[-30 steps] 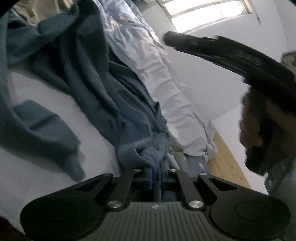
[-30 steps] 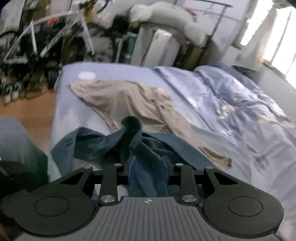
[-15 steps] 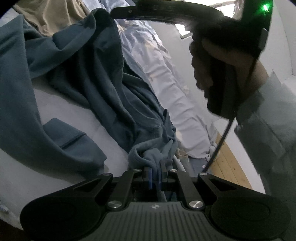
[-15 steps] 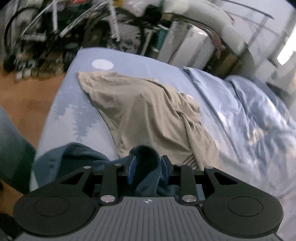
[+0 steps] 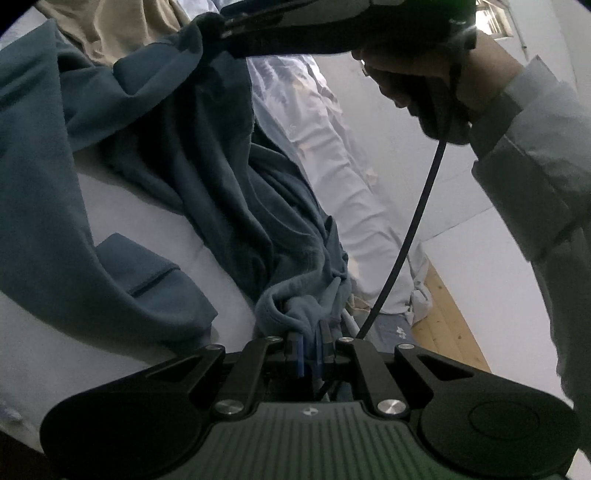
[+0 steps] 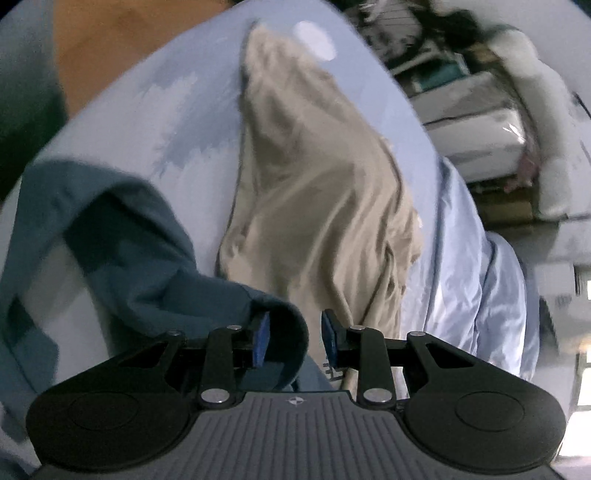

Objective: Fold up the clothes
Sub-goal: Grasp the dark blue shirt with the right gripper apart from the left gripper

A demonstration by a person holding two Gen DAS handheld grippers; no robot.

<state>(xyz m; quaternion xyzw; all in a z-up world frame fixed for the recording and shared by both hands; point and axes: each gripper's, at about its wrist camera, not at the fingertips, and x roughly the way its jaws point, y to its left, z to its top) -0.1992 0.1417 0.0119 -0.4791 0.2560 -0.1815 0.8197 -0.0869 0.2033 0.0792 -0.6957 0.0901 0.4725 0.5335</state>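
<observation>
A dark blue sweatshirt lies rumpled across the pale sheet of the bed. My left gripper is shut on a bunched fold of it at the near edge. In the left wrist view my right gripper reaches in along the top, held by a hand, with the blue cloth drawn up to its tip. In the right wrist view my right gripper has a fold of the blue sweatshirt between its pads, draped over the left finger.
A beige garment lies spread on the bed just beyond the blue one. A crumpled light blue duvet fills the bed's right side. Wooden floor borders the bed. Cluttered shelves stand behind. A black cable hangs from the right gripper.
The right gripper has rolled and come down and across over the bed with the blue cloth, closer to the beige garment. The left gripper keeps its grip and has hardly shifted.
</observation>
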